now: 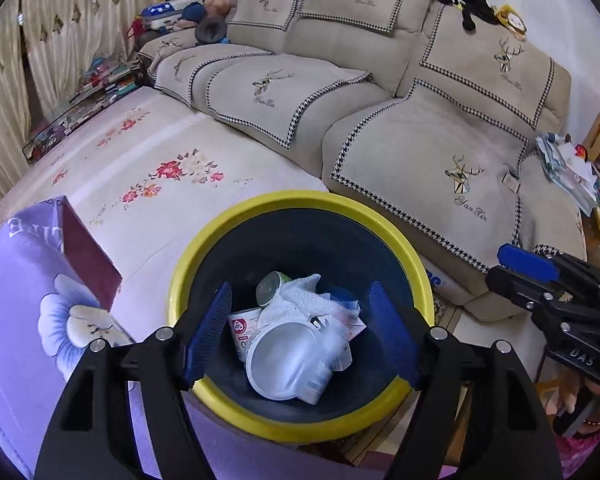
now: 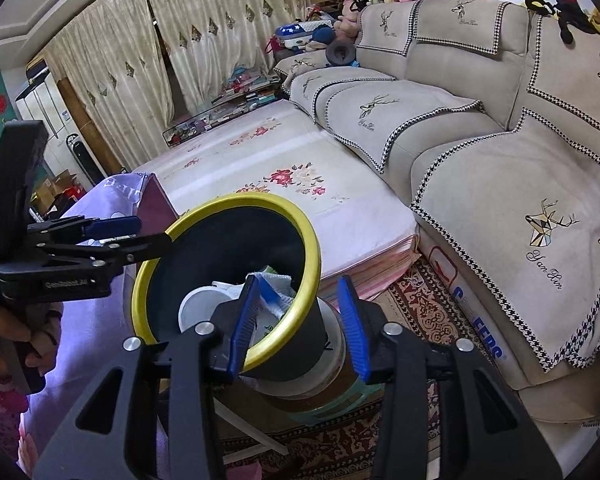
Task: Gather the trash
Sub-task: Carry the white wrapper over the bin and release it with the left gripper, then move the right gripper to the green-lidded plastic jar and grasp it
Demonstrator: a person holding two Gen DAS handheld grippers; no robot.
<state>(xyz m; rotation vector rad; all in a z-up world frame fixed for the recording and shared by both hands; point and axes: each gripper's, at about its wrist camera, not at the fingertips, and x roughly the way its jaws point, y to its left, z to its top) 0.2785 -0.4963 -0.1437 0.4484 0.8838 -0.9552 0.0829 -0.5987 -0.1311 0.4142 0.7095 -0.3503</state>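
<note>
Both grippers, left (image 1: 300, 336) and right (image 2: 300, 324), gape empty over the bin (image 1: 380, 216); cups and tissue (image 1: 304, 296) lie below the left jaws. Collecting looks mostly done.

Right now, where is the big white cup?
The white cup lies inside the yellow-rimmed bin, low in the left wrist view, between the left gripper fingers, beside crumpled tissue.

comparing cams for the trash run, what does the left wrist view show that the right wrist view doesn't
Left wrist only: the bin's full contents from above, a white bowl, a printed cup, a green-lidded jar.
Right wrist only: the bin's outer wall and the tape rolls beneath it, plus the rug.
Both: the bin, tissue, sofa, both tongs open.
</note>
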